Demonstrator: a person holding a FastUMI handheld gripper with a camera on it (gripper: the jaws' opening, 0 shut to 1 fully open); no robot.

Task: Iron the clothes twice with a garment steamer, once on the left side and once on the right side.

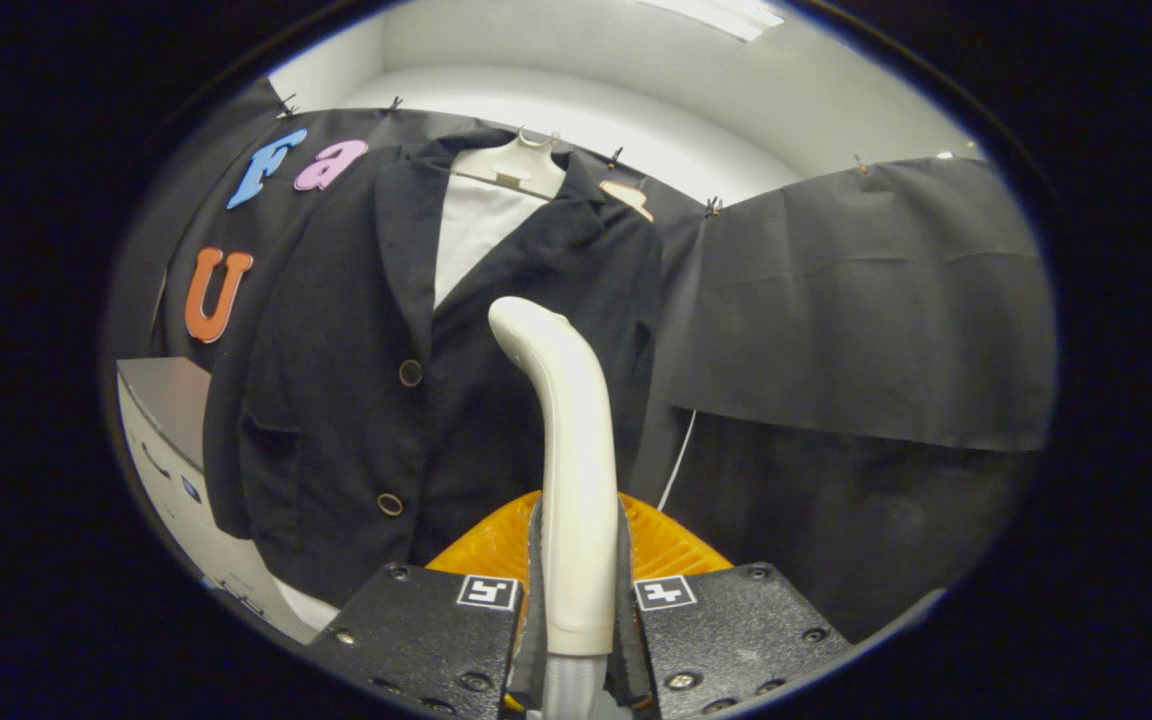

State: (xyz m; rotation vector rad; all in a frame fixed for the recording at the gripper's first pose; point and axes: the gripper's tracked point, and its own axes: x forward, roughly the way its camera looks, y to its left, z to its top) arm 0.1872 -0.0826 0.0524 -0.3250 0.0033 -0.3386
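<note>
While clamped between both fingers, steamer (576, 470): rises upright ahead of claw (576, 600).
Claw: closed on steamer handle.
Steamer axis: vertical, head bending toward jacket (356, 400).
Jacket: hangs on hanger (516, 165), beyond fingers.

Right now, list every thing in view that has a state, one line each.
gripper: shut on the steamer handle, a finger on each side.
steamer handle: held upright, head curved toward the jacket.
jacket: hanging, front closed below the lapels, two buttons showing.
white shirt: hanging inside the jacket, showing at the neck.
hanger: hooked up, carrying both garments.
</note>
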